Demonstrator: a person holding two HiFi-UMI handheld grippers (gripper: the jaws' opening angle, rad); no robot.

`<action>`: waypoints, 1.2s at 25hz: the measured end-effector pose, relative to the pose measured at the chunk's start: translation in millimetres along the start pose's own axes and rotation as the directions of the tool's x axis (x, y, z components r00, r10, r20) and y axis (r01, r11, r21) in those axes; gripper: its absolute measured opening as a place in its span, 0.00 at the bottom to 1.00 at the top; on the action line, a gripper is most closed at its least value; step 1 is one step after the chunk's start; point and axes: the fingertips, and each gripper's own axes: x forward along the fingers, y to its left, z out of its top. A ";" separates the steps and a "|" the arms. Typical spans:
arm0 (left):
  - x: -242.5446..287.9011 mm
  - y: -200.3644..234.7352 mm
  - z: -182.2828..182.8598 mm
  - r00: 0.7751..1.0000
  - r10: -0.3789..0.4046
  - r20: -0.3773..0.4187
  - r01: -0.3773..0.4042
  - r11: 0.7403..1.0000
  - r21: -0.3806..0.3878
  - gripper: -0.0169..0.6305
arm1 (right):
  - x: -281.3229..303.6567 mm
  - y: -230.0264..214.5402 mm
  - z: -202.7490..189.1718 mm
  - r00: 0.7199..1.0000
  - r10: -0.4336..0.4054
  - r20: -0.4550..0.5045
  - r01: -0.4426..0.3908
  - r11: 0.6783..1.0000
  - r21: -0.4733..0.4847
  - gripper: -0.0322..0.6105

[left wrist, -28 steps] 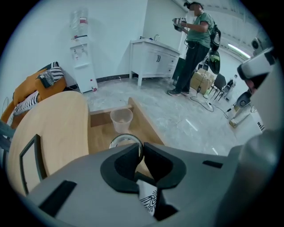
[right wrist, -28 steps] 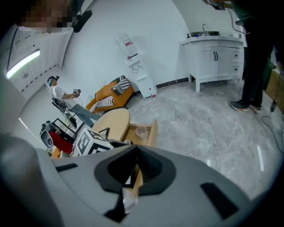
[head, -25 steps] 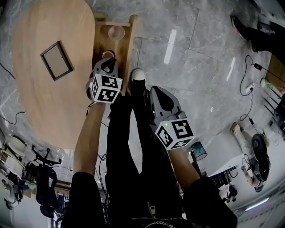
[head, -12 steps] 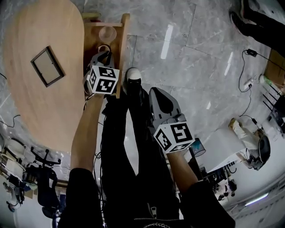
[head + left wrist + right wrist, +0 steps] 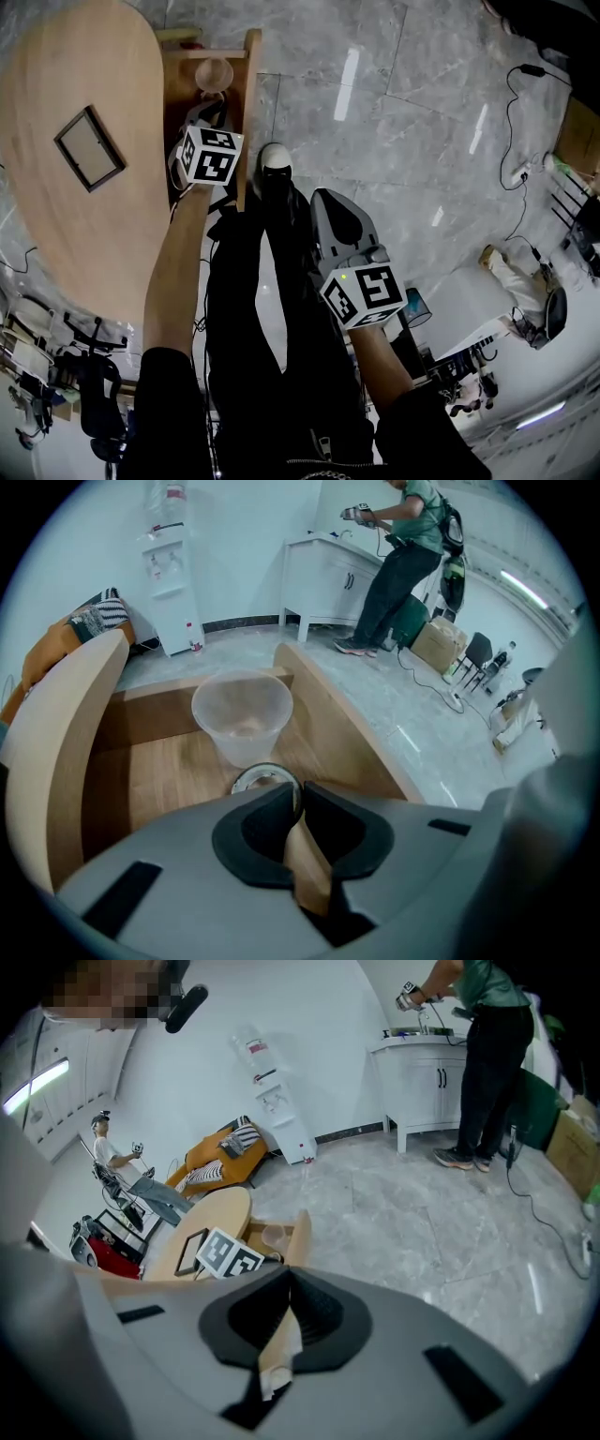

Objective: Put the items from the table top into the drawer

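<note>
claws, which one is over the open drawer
The left claw: it grips a round item above the drawer, near the clear cup. The right claw hangs shut over the floor.

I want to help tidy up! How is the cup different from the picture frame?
The cup is round and see-through; the picture frame is rectangular with a dark border. The cup stands in the open drawer; the picture frame lies flat on the table. Both rest on light wood.

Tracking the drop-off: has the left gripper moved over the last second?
Yes. In the head view the left gripper, shut on a round item, has moved further into the drawer, toward the clear cup standing there.
</note>
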 end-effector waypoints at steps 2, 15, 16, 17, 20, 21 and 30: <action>2.3 1.9 0.5 1.000 0.002 -0.003 -0.002 1.000 -0.003 0.10 | 0.3 -0.8 0.3 1.000 -0.001 -0.001 0.001 1.000 0.002 0.07; -2.6 -5.0 8.0 0.998 -0.046 0.050 0.049 0.997 -0.063 0.10 | 2.2 6.4 -1.3 1.000 0.022 -0.011 -0.022 1.000 -0.004 0.07; -5.4 -6.5 8.7 0.998 -0.046 0.054 0.049 0.997 -0.056 0.10 | 2.1 7.1 -1.6 1.000 0.024 -0.011 -0.024 1.000 -0.005 0.07; -9.1 -8.0 9.8 0.997 -0.043 0.059 0.046 0.998 -0.046 0.10 | 1.7 7.9 -1.9 1.000 0.026 -0.011 -0.026 1.000 -0.007 0.07; -24.0 -13.1 12.6 0.996 -0.040 0.080 0.042 0.999 -0.025 0.10 | -0.2 12.7 -1.9 0.999 0.036 -0.012 -0.037 0.999 -0.016 0.07; -28.9 -13.8 13.2 0.995 -0.041 0.088 0.044 0.999 -0.026 0.10 | -0.3 15.0 -1.6 0.999 0.041 -0.011 -0.041 0.999 -0.021 0.07; -85.8 2.1 13.8 0.987 0.001 0.160 0.008 0.998 -0.060 0.09 | -0.6 48.3 0.5 0.994 0.104 -0.018 -0.104 0.992 -0.069 0.07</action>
